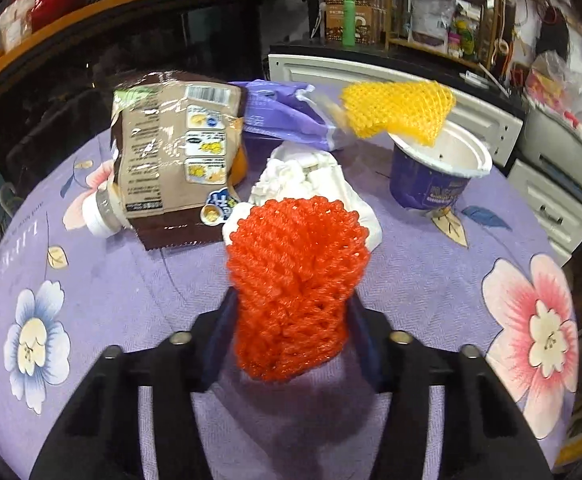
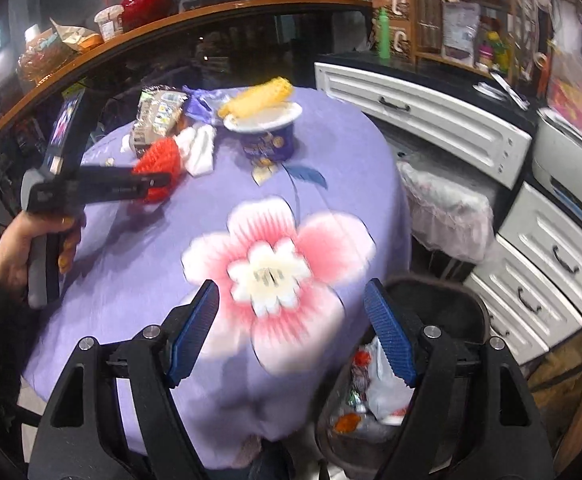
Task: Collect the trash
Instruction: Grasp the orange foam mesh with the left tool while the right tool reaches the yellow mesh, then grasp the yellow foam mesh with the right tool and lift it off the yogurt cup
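White drawer cabinets (image 2: pixel 423 120) beside cluttered wooden shelves (image 2: pixel 463 20).

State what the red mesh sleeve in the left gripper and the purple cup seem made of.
Red mesh sleeve: likely soft foam netting, matte; open lattice bunches between the fingers. Purple cup: probably thin plastic or coated paper, slightly glossy print, smooth white interior.

We count two foam nets: a red one (image 1: pixel 297 284) at centre frame and a yellow one (image 1: pixel 399 110) upper right. We see one brown snack bag (image 1: pixel 171 156) upper left, one purple wrapper (image 1: pixel 287 114) top centre, one white crumpled wad (image 1: pixel 311 184) mid-frame, one purple cup (image 1: pixel 431 184) right of centre, and one trash bin (image 2: pixel 467 312) lower right in the right wrist view
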{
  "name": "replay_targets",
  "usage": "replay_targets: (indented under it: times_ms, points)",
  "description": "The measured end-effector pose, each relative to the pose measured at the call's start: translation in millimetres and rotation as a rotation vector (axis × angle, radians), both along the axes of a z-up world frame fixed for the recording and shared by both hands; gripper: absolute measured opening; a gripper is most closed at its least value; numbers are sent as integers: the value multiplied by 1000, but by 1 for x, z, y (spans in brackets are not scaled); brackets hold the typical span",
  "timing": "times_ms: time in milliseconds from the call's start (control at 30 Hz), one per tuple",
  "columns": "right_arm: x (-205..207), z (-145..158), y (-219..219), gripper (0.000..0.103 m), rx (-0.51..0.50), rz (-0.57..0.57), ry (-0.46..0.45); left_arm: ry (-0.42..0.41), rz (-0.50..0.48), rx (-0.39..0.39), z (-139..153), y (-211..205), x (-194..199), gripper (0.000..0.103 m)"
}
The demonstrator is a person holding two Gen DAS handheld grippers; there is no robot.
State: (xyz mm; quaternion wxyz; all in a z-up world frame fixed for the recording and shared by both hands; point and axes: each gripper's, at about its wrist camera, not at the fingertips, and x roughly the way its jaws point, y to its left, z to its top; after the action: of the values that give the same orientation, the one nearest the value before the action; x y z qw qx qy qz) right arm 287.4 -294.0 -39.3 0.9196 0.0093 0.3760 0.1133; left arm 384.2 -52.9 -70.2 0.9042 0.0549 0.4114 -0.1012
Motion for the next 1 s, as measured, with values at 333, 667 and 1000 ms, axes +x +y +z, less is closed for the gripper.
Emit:
replay_targets:
  times_ms: [333,667,1000]
  points:
    - [77,32,36,75,16,72,-46,-103,9,-133,23,29,-19,29]
    - [195,38,33,74,43,7,-27,-119,-39,-181,23,24,-19,29]
    - [237,28,55,62,-41,52,-17,-121,-63,-172,21,21,-21,29]
